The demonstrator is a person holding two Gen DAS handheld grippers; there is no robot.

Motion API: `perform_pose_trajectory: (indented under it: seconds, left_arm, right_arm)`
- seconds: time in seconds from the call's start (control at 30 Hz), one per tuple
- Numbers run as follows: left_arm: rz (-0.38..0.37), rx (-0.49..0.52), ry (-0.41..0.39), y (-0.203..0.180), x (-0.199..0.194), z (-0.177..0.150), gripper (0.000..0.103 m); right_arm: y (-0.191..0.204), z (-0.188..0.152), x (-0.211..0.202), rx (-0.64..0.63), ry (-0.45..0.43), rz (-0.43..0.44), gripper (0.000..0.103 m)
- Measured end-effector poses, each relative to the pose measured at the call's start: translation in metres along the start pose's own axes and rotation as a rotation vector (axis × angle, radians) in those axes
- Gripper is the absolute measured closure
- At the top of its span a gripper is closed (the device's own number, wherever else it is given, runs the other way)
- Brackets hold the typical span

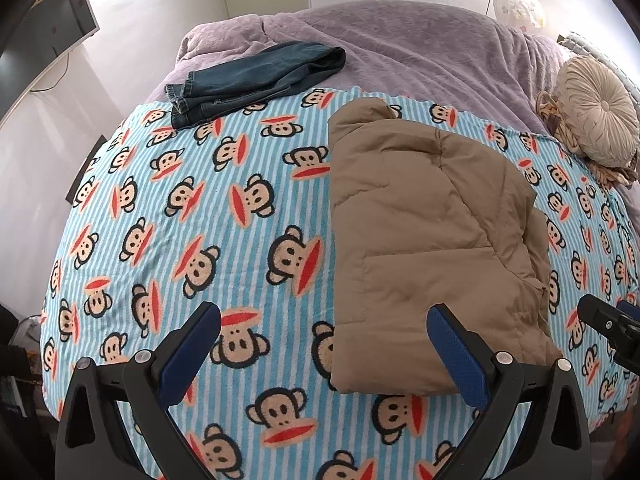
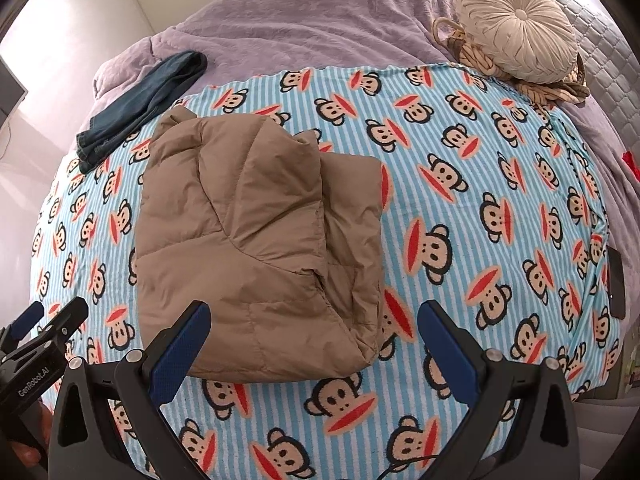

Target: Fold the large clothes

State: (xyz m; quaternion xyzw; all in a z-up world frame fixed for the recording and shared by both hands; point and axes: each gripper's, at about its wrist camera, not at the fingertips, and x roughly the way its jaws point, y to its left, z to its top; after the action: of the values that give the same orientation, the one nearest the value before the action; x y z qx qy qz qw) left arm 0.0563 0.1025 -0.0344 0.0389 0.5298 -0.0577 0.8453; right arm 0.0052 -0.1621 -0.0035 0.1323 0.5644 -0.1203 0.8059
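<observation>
A tan puffer jacket (image 1: 424, 240) lies folded into a compact rectangle on the blue striped monkey-print blanket (image 1: 200, 220); it also shows in the right wrist view (image 2: 256, 240). My left gripper (image 1: 324, 320) is open and empty, hovering above the jacket's near left corner. My right gripper (image 2: 314, 320) is open and empty above the jacket's near right corner. The right gripper shows at the edge of the left wrist view (image 1: 612, 320), and the left gripper shows at the edge of the right wrist view (image 2: 44, 324).
Folded dark blue jeans (image 1: 248, 80) lie at the blanket's far left edge, also in the right wrist view (image 2: 140, 100). A round beige cushion (image 2: 516, 24) on a woven basket sits far right. A purple bedspread (image 1: 400, 40) covers the bed. A dark phone (image 2: 616, 280) lies at the right edge.
</observation>
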Motion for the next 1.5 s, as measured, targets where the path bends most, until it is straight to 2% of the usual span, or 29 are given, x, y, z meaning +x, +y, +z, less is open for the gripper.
perform_pose_trajectory:
  seconds: [1.07, 1.5]
  left_arm:
    - [0.006, 0.001, -0.008, -0.002, -0.005, -0.001, 0.0]
    - [-0.001, -0.003, -0.013, -0.001, -0.008, -0.004, 0.0]
  right_arm:
    - [-0.008, -0.007, -0.007, 0.024, -0.009, 0.001, 0.0]
    - [0.001, -0.007, -0.011, 0.021, -0.013, 0.003, 0.0]
